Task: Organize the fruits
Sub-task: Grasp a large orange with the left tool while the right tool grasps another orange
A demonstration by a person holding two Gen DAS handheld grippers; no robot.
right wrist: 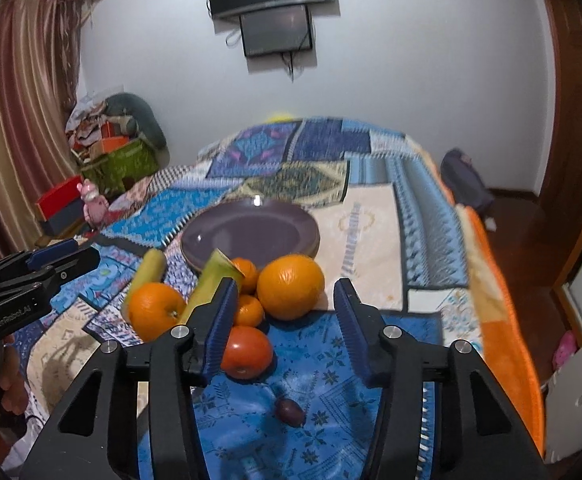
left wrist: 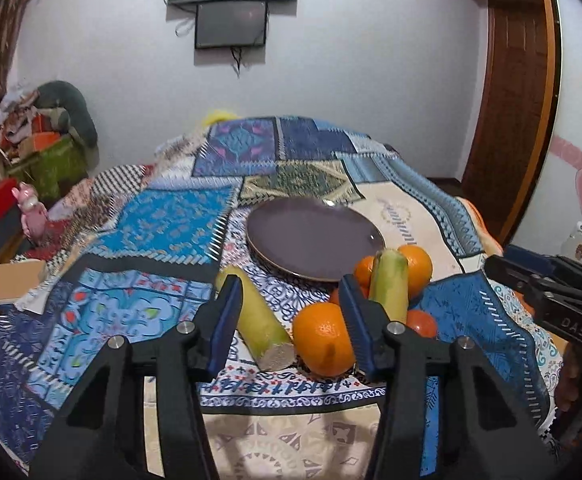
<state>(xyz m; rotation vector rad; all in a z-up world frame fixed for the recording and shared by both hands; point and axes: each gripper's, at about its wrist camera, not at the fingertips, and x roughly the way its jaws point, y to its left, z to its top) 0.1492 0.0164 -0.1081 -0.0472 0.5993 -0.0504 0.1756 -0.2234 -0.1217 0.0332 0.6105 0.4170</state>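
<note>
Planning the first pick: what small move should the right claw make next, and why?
Probably ease the open right claw forward and down around the tomato: it lies nearest, between the fingers, and the purple plate sits empty behind the pile.

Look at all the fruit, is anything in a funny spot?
Yes. The purple plate holds nothing, while the fruit sits heaped on the quilt in front of it. One green stalk piece leans tilted on the oranges, and a small dark plum lies alone, apart from the pile.

Left gripper (left wrist: pixel 291 320), right gripper (right wrist: pixel 285 320) — black frames, ribbed blue pads (left wrist: pixel 227 320), silver screws, white lettering.
</note>
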